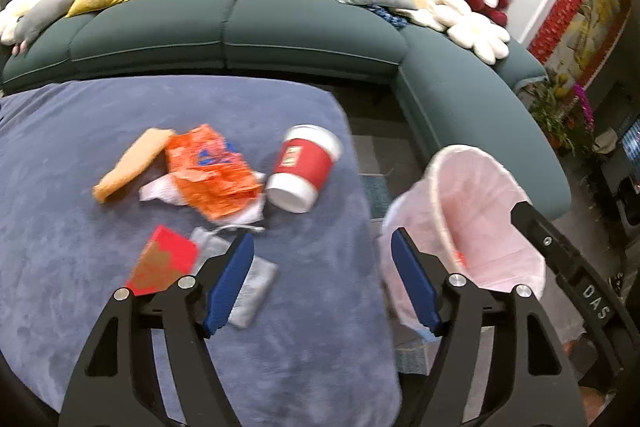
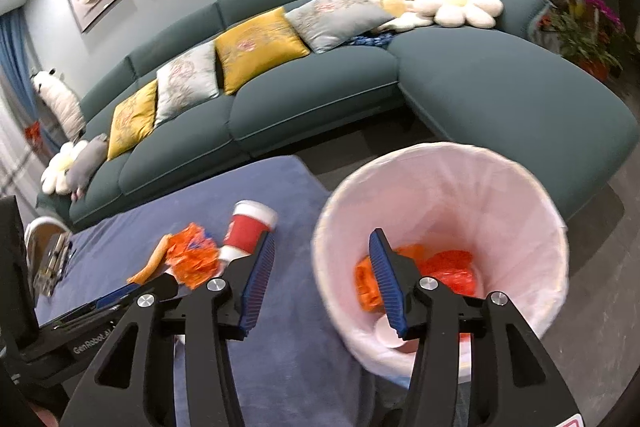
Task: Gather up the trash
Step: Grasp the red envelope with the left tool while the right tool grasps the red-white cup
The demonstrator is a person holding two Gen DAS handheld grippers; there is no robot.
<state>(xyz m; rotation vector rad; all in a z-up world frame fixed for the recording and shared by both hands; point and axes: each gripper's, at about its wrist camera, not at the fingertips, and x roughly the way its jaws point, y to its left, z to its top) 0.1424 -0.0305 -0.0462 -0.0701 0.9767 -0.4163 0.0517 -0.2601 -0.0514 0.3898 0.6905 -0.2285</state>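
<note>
Blue plush cloth covers the surface (image 1: 80, 155), where the remaining trash lies. The pink-lined bin (image 2: 440, 187) stands off its edge at 3 o'clock, with orange wrappers already inside. On the surface: a crumpled orange wrapper (image 1: 208, 171), a red-sleeved paper cup (image 1: 304, 167) on its side at 1 o'clock of the left tool (image 1: 322, 281), and a red packet (image 1: 162, 261) at 9 o'clock. Both tools stand spread and empty; the right tool (image 2: 322, 281) hangs at the bin's near rim. Step in hand, as judged: picking the next item. Next move calls for lowering onto one piece. Legible: "GenRobot.AI", "DAS".
</note>
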